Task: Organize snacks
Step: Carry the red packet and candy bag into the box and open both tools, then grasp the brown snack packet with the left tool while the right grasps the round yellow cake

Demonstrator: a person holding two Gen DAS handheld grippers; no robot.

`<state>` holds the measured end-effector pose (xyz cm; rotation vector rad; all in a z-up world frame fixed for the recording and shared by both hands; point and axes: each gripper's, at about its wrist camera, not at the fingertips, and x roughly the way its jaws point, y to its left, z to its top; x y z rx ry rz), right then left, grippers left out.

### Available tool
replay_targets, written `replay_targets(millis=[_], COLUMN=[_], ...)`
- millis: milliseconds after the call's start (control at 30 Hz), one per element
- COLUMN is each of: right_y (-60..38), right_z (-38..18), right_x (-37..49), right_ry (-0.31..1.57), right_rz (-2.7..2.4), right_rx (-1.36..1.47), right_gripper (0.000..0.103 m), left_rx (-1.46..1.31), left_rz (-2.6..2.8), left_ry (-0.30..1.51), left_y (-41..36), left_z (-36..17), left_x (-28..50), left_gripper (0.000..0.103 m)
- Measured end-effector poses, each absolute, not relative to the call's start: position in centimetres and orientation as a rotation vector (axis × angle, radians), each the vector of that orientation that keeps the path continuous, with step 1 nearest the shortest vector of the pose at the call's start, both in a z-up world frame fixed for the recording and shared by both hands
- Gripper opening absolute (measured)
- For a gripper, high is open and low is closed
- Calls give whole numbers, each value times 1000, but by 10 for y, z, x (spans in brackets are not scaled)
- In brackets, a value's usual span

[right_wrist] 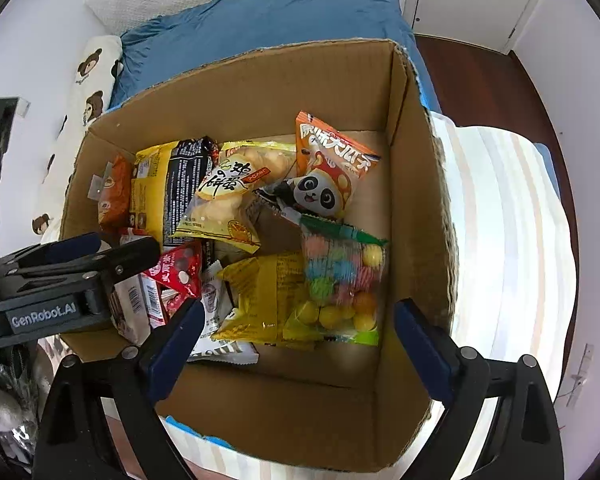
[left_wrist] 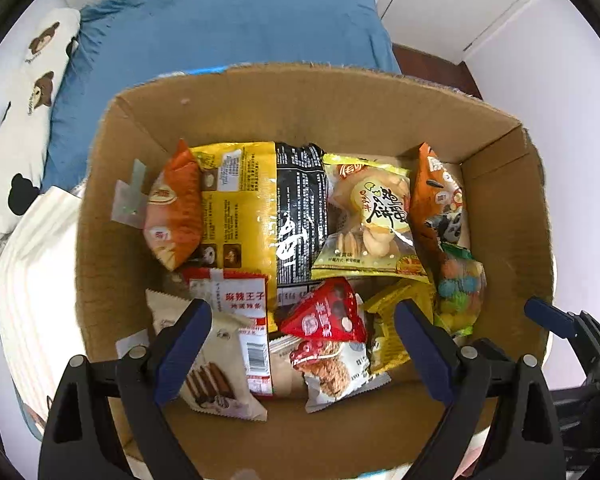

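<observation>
A cardboard box [left_wrist: 112, 200] is sitting on a bed, resting partly on a blue blanket [left_wrist: 220, 28] and a striped sheet [right_wrist: 512, 220], and it is holding a jumble of snack packets. The left gripper [left_wrist: 303, 344] is hovering over the near left part of the box with its fingers [left_wrist: 184, 344] standing wide apart, gripping nothing. Directly below it a red triangular packet [left_wrist: 328, 312] is lying on top of a white packet printed with a red lion [left_wrist: 332, 368], and a cream wafer packet [left_wrist: 216, 368] is lying to their left beside a red-and-white spicy strip packet [left_wrist: 248, 320].

The right gripper [right_wrist: 298, 340] is hovering over the near right part of the box, its fingers [right_wrist: 420, 344] also spread wide and holding nothing. Beneath it a clear bag of coloured candy balls [right_wrist: 340, 288] is lying against a yellow packet [right_wrist: 260, 300]. Toward the far wall, an orange panda packet [right_wrist: 332, 168] is leaning at the right, an egg biscuit bag [right_wrist: 228, 196] is lying just left of it, a large yellow-and-black bag [left_wrist: 260, 208] is lying further left, and a small orange packet [left_wrist: 176, 208] is tilting against the left wall. A bear-print pillow [left_wrist: 24, 92] is lying at the far left of the bed.
</observation>
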<state>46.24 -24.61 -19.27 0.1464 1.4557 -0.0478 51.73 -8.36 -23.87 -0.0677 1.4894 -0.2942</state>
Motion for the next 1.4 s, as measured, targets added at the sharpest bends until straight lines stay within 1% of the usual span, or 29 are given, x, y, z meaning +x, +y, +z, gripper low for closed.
replay_targets(millis=[333, 467, 667, 833, 1100, 1400], right_y=[-233, -226, -217, -213, -203, -192], right_z=[-169, -151, -123, -97, -60, -36], right_x=[423, 402, 367, 336, 290, 237], right_ry=[1344, 1282, 1196, 1127, 1051, 990], right_rz=[-72, -81, -88, -94, -73, -38], right_rx=[130, 111, 104, 100, 87, 147], right_gripper=[97, 97, 97, 97, 97, 97], left_rx=[-17, 12, -10, -15, -19, -53], left_rz=[-233, -212, -193, -168, -152, -145], left_ry=[1296, 1217, 1146, 1055, 968, 915], left_y=[-61, -53, -40, -26, -12, -2], left_z=[-195, -178, -162, -136, -102, -84], left_x=[465, 438, 402, 370, 329, 284], left_gripper=[94, 94, 94, 94, 94, 94])
